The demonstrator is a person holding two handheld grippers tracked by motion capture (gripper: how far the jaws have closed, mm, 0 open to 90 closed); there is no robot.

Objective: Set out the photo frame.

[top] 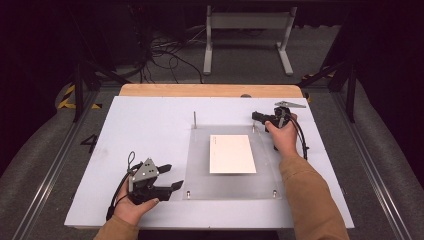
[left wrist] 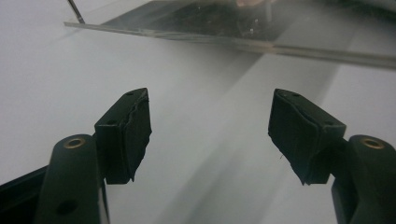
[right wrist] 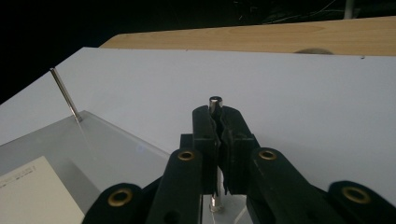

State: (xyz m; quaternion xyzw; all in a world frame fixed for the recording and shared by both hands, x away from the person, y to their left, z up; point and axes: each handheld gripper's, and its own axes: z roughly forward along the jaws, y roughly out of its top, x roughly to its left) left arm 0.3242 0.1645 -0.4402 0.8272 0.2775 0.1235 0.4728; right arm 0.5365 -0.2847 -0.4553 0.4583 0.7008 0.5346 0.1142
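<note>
Right gripper [right wrist: 218, 140] clamped on upright metal pin [right wrist: 215, 103] at far right corner of clear acrylic plate [top: 197, 165], left gripper [left wrist: 210, 135] wide open, empty, near plate's near left corner.

worktop [top: 150, 125]: white board over a wooden top | on it: clear plate [top: 200, 170] near the middle, corner posts | on the plate: white card [top: 231, 153]

Faint print on the white card [top: 232, 153] is too small to read.
</note>
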